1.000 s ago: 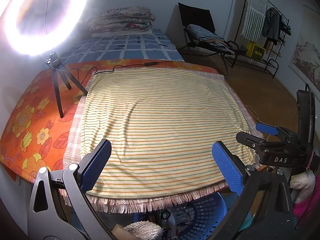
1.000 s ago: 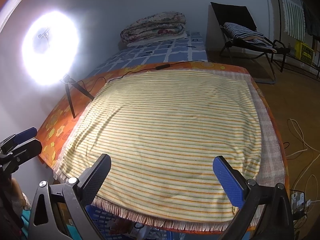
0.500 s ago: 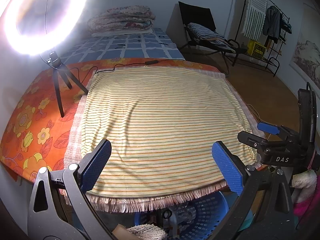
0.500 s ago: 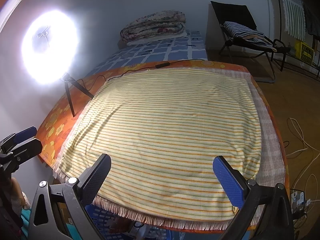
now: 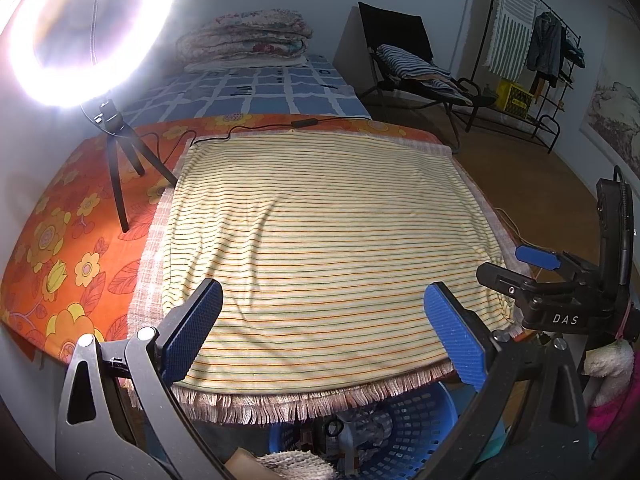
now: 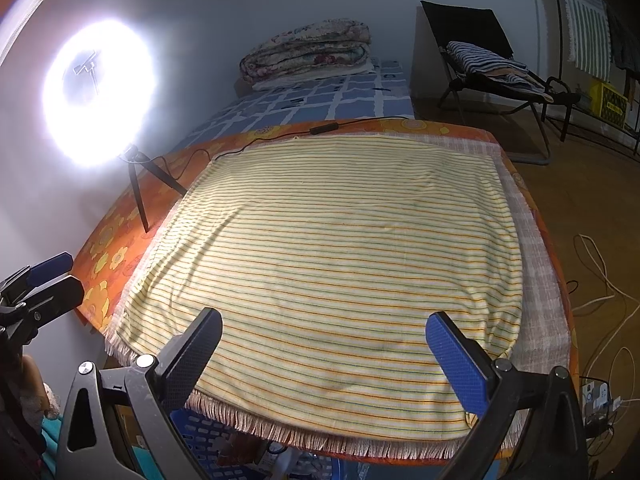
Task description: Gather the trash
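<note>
My left gripper (image 5: 320, 328) is open and empty, held over the near edge of a table covered by a yellow striped cloth (image 5: 320, 220). My right gripper (image 6: 324, 344) is open and empty over the same near edge; it also shows at the right of the left wrist view (image 5: 536, 268). A blue plastic basket (image 5: 404, 428) stands under the table's front edge with crumpled trash (image 5: 360, 424) inside. The basket's rim shows in the right wrist view (image 6: 208, 436). No trash shows on the cloth.
A lit ring light (image 5: 84, 28) on a small tripod (image 5: 120, 160) stands on the orange floral cover (image 5: 60, 240) at the table's left, its cable (image 5: 240, 130) along the far edge. A bed with folded quilts (image 5: 244, 40), a folding chair (image 5: 408, 64) and a clothes rack (image 5: 536, 60) are behind. Cables (image 6: 600, 292) lie on the floor.
Both grippers have drifted back and up a little, so more of the basket under the table edge shows. Both stay open.
</note>
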